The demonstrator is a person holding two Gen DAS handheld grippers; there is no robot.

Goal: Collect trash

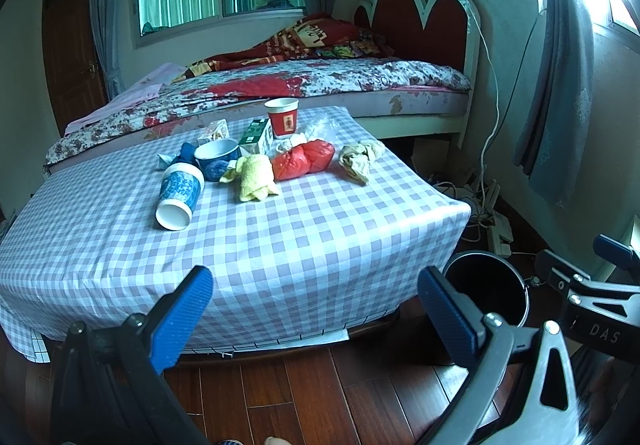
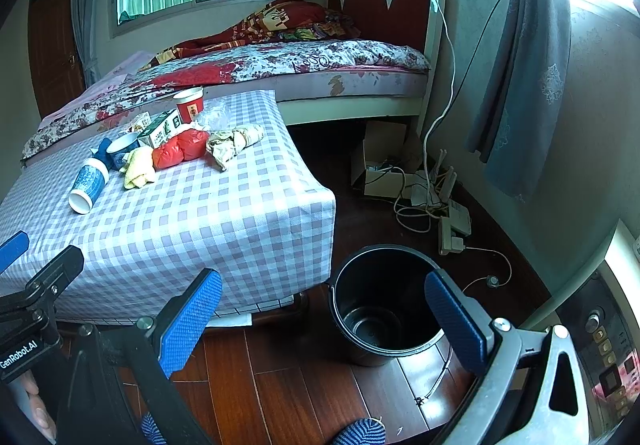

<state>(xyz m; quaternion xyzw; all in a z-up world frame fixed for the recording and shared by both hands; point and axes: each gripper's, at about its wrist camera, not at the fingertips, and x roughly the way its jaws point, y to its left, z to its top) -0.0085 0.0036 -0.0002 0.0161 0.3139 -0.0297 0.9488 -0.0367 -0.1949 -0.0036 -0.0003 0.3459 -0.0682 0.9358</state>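
Trash lies on a table with a checked cloth (image 1: 280, 237): a tipped blue paper cup (image 1: 179, 191), a blue bowl-cup (image 1: 218, 159), a yellow crumpled cloth (image 1: 254, 177), a red plastic bag (image 1: 302, 159), a beige crumpled wad (image 1: 360, 159), a green-white carton (image 1: 256, 135) and an upright red cup (image 1: 282, 117). A black bucket (image 2: 384, 305) stands on the floor at the table's right corner. My left gripper (image 1: 316, 309) is open, low in front of the table. My right gripper (image 2: 324, 317) is open over the floor by the bucket, holding nothing.
A bed with a floral cover (image 1: 280, 81) stands behind the table. Cables, a power strip (image 2: 452, 221) and a cardboard box (image 2: 380, 161) lie on the wooden floor right of the table. Curtains (image 2: 520, 85) hang at the right wall. An appliance panel (image 2: 608, 365) is at far right.
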